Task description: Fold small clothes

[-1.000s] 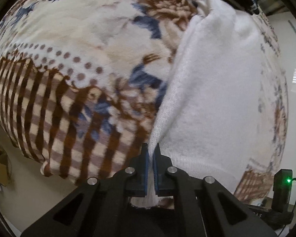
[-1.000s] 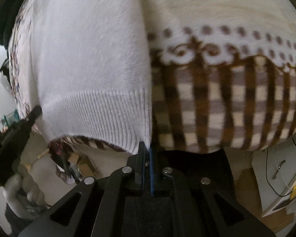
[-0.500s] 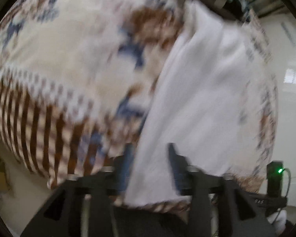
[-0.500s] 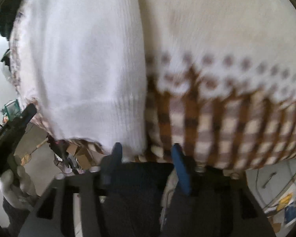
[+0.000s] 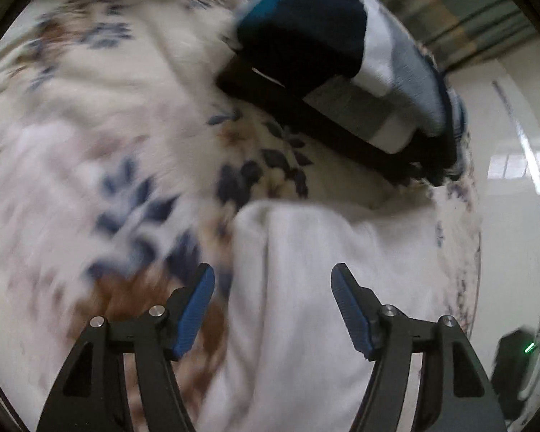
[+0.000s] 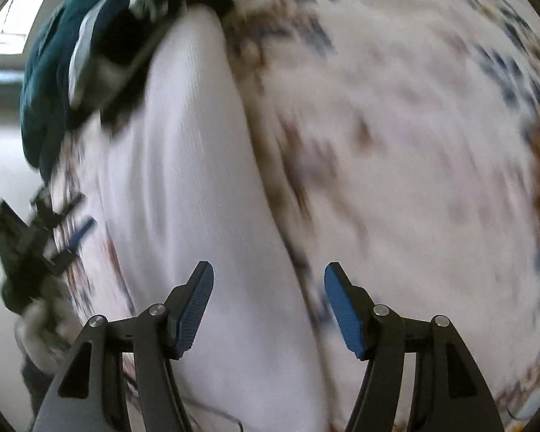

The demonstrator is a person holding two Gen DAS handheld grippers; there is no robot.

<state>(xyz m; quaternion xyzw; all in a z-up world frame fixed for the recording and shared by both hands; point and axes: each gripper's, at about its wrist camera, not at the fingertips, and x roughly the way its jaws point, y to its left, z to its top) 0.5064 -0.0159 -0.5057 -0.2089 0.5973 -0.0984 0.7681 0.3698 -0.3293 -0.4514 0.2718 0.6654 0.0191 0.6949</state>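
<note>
No text, label, brand, number or sign can be read in either view. Both views are blurred by motion, and nothing legible is carried by the fabrics or by the dark device with the green light (image 5: 529, 347).

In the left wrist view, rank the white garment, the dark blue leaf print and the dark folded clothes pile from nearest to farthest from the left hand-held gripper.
1. White garment: between and just beyond the open left hand-held gripper.
2. Leaf print on the blanket: ahead, past the garment's far edge.
3. Clothes pile: farthest, at the top, slightly right.
</note>
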